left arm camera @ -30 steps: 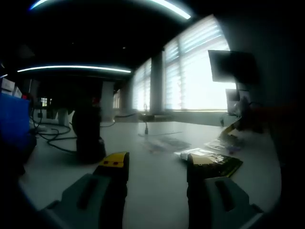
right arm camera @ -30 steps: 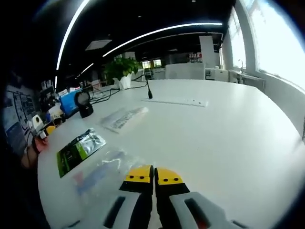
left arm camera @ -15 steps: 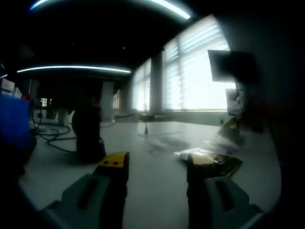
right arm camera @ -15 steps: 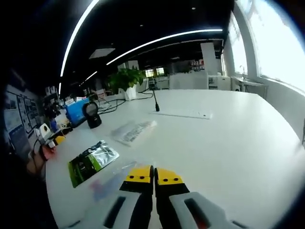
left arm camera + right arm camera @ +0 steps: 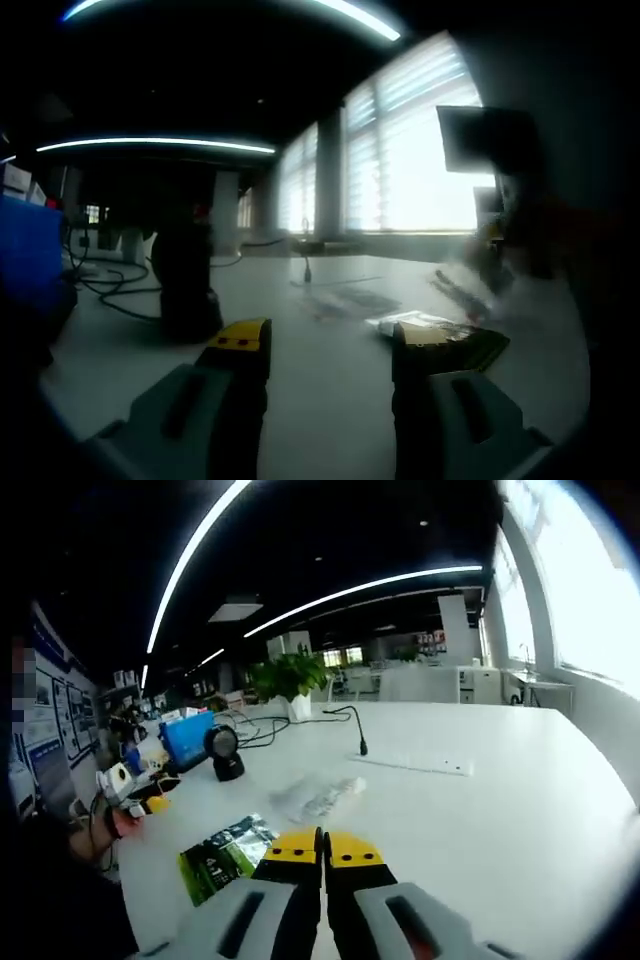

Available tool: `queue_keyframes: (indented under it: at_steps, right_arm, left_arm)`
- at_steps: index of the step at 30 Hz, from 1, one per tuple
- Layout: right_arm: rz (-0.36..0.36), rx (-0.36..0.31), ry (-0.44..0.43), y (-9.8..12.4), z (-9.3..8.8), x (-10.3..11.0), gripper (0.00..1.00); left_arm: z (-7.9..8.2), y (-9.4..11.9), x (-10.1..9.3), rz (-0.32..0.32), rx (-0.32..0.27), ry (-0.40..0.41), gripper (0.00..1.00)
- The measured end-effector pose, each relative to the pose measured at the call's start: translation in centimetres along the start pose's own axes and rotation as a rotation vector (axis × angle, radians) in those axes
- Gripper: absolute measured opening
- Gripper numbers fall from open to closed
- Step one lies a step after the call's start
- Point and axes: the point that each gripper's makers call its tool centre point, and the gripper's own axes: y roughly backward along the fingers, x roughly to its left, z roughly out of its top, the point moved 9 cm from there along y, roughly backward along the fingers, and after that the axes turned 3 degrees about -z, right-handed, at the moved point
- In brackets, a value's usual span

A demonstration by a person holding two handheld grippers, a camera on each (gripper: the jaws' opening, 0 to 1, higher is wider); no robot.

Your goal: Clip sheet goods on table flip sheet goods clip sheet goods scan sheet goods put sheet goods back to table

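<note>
Two claws work over a broad white counter (image 5: 500,810) that fills the lower half of both views. In the right gripper view a black scanner (image 5: 225,755) stands on it at mid-left, and in the left gripper view it looms dark at left (image 5: 185,285).

The left claw (image 5: 330,340) hangs low over the counter (image 5: 330,400), its jaws wide apart with nothing between them. The right claw (image 5: 322,845) has its yellow tips pressed together. Whether a thin sheet is nipped between them I cannot tell. In the left gripper view it is a blur at right (image 5: 495,250), with a pale streak beneath it that may be a clear sheet.

Two risks stand out, as I judge it. A slick film packet pinched at one edge could slide out of shut jaws on the way to the scanner. The open left claw, so low, could also nudge the packet just beyond it.

One sheet good, a flat green and black foil packet (image 5: 225,855), lies on the counter at lower left of the right gripper view. In the left gripper view it sits just past the right-hand jaw (image 5: 455,345), glossy and slightly crinkled. A clear printed packet (image 5: 320,798) lies farther out, near mid-frame, flat and pale against the white.
</note>
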Motion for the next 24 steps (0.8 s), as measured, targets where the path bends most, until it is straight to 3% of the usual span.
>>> queue_keyframes:
  at_steps: [7,24]
  right_arm:
    - [0.036,-0.034,0.038,0.4,2.2,2.3,0.0]
    - [0.066,-0.088,0.071,0.7,6.0,3.6,0.0]
  left_arm:
    - [0.0,0.0,0.0,0.0,-0.002,0.001,0.41]
    - [0.1,-0.1,0.2,-0.003,-0.005,0.003,0.41]
